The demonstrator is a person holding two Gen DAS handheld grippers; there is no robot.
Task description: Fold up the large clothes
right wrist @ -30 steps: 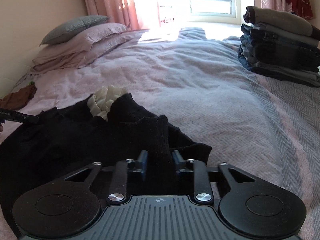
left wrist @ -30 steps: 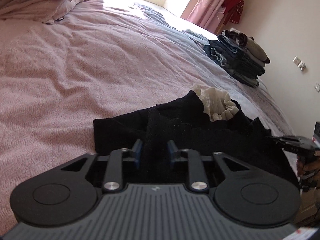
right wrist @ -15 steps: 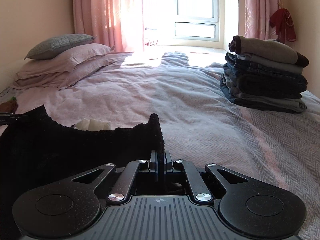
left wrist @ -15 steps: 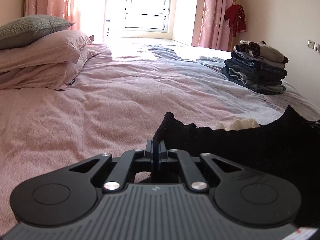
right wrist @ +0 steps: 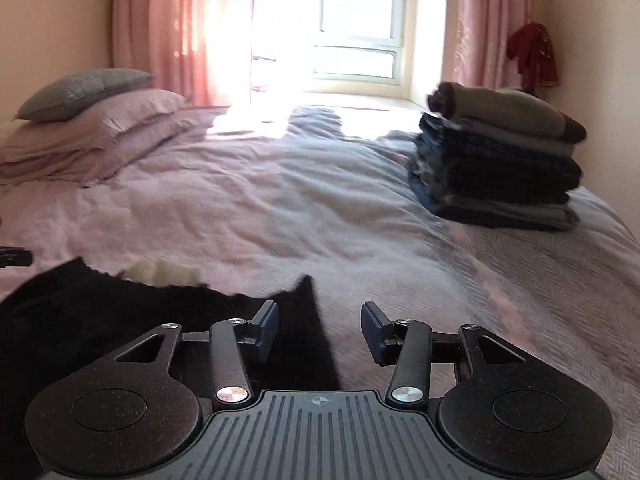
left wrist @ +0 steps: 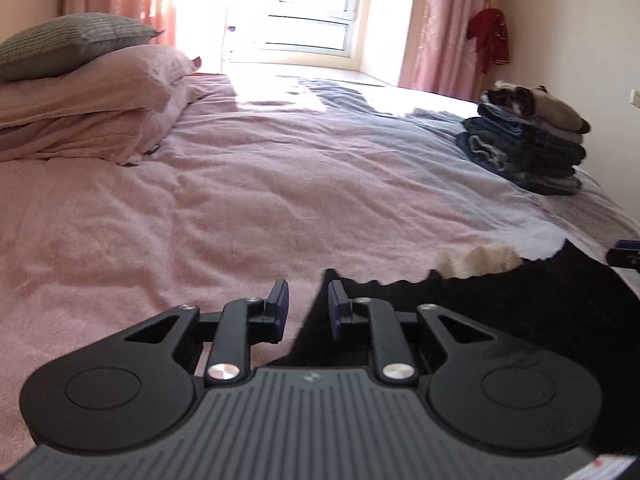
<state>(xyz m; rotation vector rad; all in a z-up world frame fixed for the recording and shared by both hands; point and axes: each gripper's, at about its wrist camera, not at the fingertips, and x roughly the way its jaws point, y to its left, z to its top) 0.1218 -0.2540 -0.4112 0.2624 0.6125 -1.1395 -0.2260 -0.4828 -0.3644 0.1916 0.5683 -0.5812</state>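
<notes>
Your left gripper (left wrist: 306,306) has just been opening: its jaws stand a little apart, and a pointed corner of the large black fuzzy knit garment (left wrist: 500,312) rises between them, lying against the right-hand pad without being pinched. Your right gripper (right wrist: 318,330) has also just been opening and now stands wider, with the garment's other pointed corner (right wrist: 306,320) loose in the gap nearer the left-hand pad, neither pad pressing on it. The garment spreads between your two grippers on the near edge of the pink quilted bed (left wrist: 240,208), its upper hem a ragged line, and a cream ruffled piece of cloth (left wrist: 478,261) peeks up just behind that hem. Each wrist view catches the dark tip of the other gripper at its edge, near the garment's far corner. Farther along the bed, towards its right side, a neat stack of folded dark blue and brown clothes (right wrist: 500,160) rests well apart from the garment. At the head, left, pink pillows (left wrist: 92,96) carry a grey cushion (left wrist: 68,42). Beyond are pink curtains (right wrist: 176,28), a bright window (right wrist: 356,16) and a red cloth hanging on the wall (right wrist: 534,54).
</notes>
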